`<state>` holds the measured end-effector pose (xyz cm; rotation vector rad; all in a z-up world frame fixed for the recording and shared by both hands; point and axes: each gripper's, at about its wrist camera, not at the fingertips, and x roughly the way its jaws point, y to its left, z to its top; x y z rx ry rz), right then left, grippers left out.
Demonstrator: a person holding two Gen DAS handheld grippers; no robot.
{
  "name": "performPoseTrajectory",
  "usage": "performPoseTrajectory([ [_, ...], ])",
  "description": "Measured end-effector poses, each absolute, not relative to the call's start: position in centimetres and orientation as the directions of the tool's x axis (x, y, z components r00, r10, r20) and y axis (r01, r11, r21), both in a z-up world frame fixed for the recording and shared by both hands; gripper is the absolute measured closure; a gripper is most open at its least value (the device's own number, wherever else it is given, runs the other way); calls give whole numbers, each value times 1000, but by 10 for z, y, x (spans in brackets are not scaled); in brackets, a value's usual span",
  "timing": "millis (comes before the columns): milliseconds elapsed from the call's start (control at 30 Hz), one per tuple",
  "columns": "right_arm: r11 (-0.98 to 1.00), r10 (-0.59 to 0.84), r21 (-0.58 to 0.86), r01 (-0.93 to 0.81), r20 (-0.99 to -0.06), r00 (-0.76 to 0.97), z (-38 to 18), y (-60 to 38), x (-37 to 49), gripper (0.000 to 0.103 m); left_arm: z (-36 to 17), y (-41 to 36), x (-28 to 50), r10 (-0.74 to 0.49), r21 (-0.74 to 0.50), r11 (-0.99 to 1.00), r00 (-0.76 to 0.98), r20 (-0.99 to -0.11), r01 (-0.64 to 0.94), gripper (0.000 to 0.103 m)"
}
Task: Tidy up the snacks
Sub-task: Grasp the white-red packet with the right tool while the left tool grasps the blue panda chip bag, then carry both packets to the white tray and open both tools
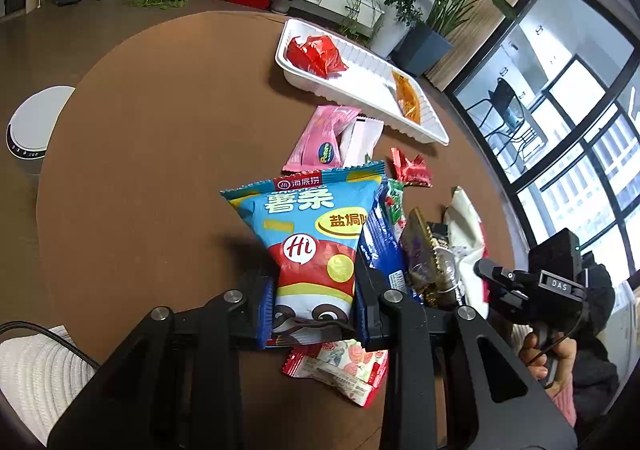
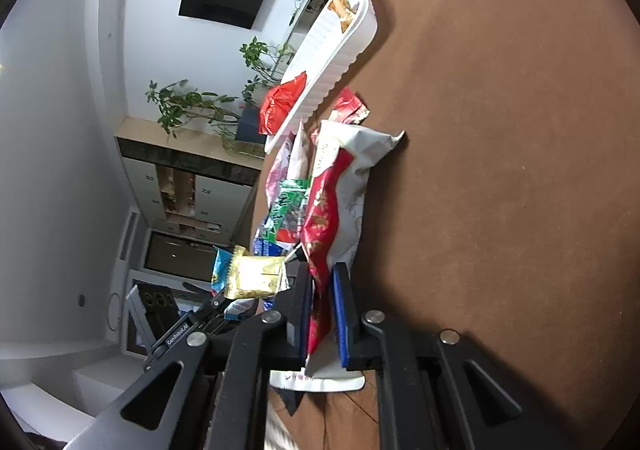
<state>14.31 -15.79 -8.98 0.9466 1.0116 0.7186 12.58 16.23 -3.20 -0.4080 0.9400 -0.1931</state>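
The left gripper (image 1: 314, 304) is clamped on the lower end of a blue crinkly fries packet with a red cartoon car (image 1: 310, 246), its blue pads pressing both sides, above the round brown table (image 1: 160, 170). At twelve o'clock from the packet lie a pink wrapped snack (image 1: 320, 140) and, farther on, a long white ribbed plastic tray (image 1: 360, 90) holding a red foil packet (image 1: 314, 54) at its eleven o'clock end and an orange sachet (image 1: 406, 96) at its four o'clock end. The right gripper (image 2: 322, 304) is pinched on a white bag with red print (image 2: 338, 190). At nine o'clock from it, a gold wrapped biscuit (image 2: 254, 276) is visible.
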Motion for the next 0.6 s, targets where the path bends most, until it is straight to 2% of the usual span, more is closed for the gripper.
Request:
performPoseTrajectory([
  [167, 488, 820, 867, -100, -415, 394, -82, -158, 143, 92, -27, 162, 126, -338, -425, 905, 585, -737, -12, 75],
  [267, 544, 788, 830, -119, -457, 413, -74, -154, 142, 87, -26, 161, 125, -337, -422, 907, 589, -735, -8, 75],
  [333, 579, 765, 808, -112, -490, 418, -72, -150, 143, 69, -26, 160, 125, -337, -422, 906, 588, -736, -8, 75],
  [433, 625, 734, 772, -116, -529, 427, -68, -144, 146, 60, -26, 160, 125, -334, -419, 908, 587, -737, -10, 75],
  [600, 701, 678, 699, -141, -592, 436, -58, -129, 155, 59, -25, 161, 124, -334, -423, 906, 591, -734, -13, 75],
])
